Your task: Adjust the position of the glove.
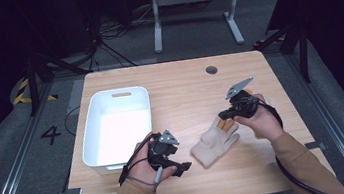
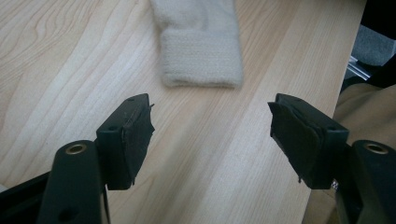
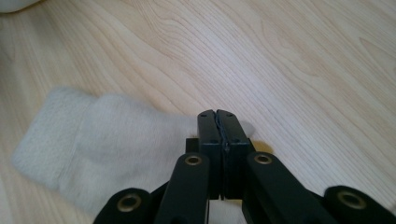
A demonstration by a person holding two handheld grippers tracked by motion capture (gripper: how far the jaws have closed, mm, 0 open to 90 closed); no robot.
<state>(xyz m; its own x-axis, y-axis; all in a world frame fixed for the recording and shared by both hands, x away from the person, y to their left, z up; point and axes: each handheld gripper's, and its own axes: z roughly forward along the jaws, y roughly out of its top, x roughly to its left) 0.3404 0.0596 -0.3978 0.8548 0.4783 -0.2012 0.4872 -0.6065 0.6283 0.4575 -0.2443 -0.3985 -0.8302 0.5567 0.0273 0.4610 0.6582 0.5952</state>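
A cream knitted glove (image 1: 214,144) lies flat on the wooden table (image 1: 183,83), cuff toward the person and fingers pointing away to the right. My left gripper (image 1: 182,168) rests low just left of the cuff. In the left gripper view the left gripper (image 2: 210,116) stands open and nothing is between its jaws, with the glove's cuff (image 2: 201,42) a short way ahead. My right gripper (image 1: 223,115) sits at the glove's fingertips. In the right gripper view the right gripper (image 3: 217,114) has its jaws pressed together over the glove (image 3: 107,140). I cannot see any fabric pinched between them.
A white plastic bin (image 1: 89,138) stands on the table's left half, close beside the left hand. A round cable hole (image 1: 211,69) sits near the far edge. Beyond the table are a metal frame's legs and loose cables on the floor.
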